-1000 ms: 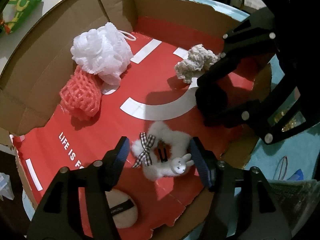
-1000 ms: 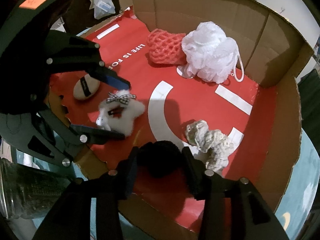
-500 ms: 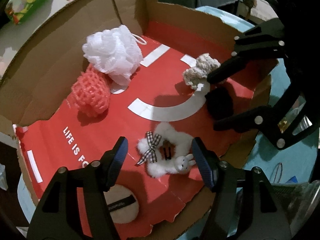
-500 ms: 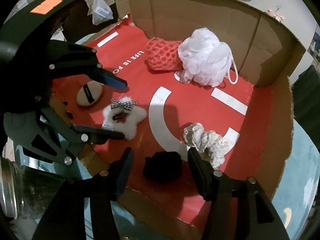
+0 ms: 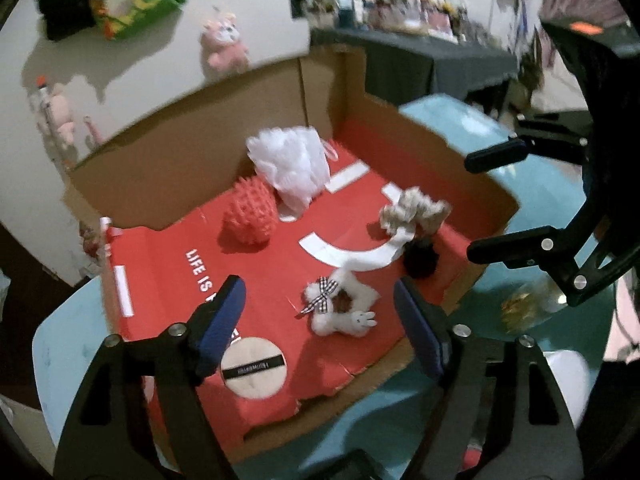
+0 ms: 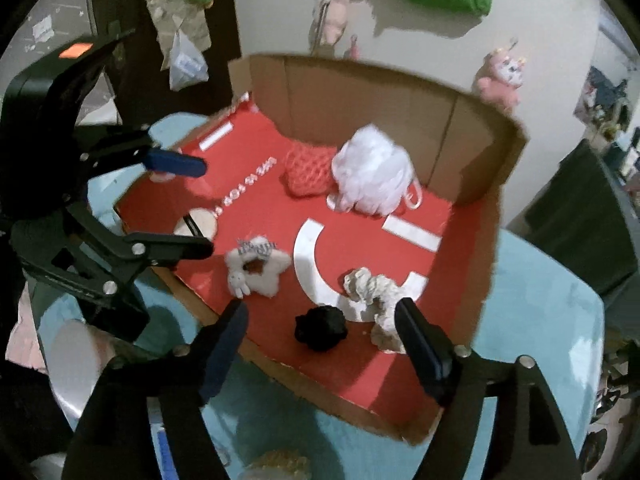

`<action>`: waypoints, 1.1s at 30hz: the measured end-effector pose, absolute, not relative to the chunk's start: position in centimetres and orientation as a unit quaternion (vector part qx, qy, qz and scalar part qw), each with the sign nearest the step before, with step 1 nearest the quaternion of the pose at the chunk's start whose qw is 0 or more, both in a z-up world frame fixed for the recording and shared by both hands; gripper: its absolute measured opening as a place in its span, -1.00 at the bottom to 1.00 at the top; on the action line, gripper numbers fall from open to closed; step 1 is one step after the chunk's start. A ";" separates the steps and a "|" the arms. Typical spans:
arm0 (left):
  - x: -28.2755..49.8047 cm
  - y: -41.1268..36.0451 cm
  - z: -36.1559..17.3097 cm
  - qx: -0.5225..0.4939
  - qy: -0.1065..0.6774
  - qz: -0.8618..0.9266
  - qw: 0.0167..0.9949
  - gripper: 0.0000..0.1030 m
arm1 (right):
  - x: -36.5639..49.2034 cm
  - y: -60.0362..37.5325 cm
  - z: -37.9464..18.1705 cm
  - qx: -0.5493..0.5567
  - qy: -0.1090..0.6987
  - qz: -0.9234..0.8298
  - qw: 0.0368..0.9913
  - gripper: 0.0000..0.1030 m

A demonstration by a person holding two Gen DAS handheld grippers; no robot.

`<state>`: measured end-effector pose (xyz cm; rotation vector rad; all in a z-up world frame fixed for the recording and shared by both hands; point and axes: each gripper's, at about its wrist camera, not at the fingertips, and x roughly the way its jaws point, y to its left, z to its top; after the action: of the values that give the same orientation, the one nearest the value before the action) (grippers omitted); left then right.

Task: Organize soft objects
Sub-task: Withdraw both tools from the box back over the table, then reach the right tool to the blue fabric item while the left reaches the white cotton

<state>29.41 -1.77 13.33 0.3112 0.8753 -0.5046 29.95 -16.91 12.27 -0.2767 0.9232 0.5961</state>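
A pale blue table (image 5: 460, 120) carries a cardboard box (image 5: 172, 184) with a red floor and brown walls standing at its far side; the near side lies open.

Largest of the soft things inside is the white mesh bath puff (image 5: 290, 166), toward twelve o'clock on the red floor, touching the coral net sponge (image 5: 250, 216) at about ten o'clock. The cream knitted piece (image 5: 414, 212) lies toward two o'clock, with the small black pompom (image 5: 420, 258) just beside it on the near side. The white fluffy star with a checked bow (image 5: 340, 306) sits at five o'clock, near the open edge, and the round beige powder puff (image 5: 253, 372) at seven o'clock.

The left gripper (image 5: 320, 320) hangs above the near edge; its jaws have just been opening and stand spread wide, holding nothing, the fluffy star lying on the floor in line between them. The right gripper (image 6: 320, 344) hangs likewise; its jaws have also just been opening and are spread wide, empty, with the black pompom lying loose on the floor below them.
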 end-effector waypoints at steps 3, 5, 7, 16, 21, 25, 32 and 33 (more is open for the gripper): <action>27.1 -1.3 15.0 0.127 0.395 -0.227 0.881 0.56 | 28.1 -17.6 14.4 -0.121 0.412 0.270 0.862 0.68; 25.4 -1.1 16.0 0.121 0.374 -0.216 0.894 0.59 | 26.7 -17.9 15.6 -0.114 0.398 0.263 0.871 0.79; 23.4 -1.1 17.0 0.117 0.352 -0.204 0.906 0.67 | 25.2 -18.2 16.7 -0.106 0.380 0.256 0.882 0.86; 14.7 -0.2 20.0 0.071 0.257 -0.168 0.949 0.82 | 16.7 -19.6 20.1 -0.091 0.304 0.216 0.923 1.00; 10.5 0.4 19.9 0.050 0.221 -0.145 0.963 0.83 | 11.5 -20.0 20.5 -0.090 0.262 0.191 0.942 1.00; 7.5 0.8 19.0 0.024 0.208 -0.138 0.968 0.87 | 7.4 -20.1 19.6 -0.086 0.227 0.158 0.957 1.00; 3.7 1.1 15.8 0.000 0.205 -0.103 0.973 0.87 | 2.9 -20.0 16.1 -0.060 0.200 0.132 0.969 1.00; 3.4 1.2 15.5 -0.001 0.206 -0.101 0.973 0.87 | 2.5 -20.0 15.6 -0.055 0.200 0.132 0.969 1.00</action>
<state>3.37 1.15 15.50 -0.0019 0.4153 -0.2042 2.53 -20.03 15.62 -0.1106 0.4046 0.2672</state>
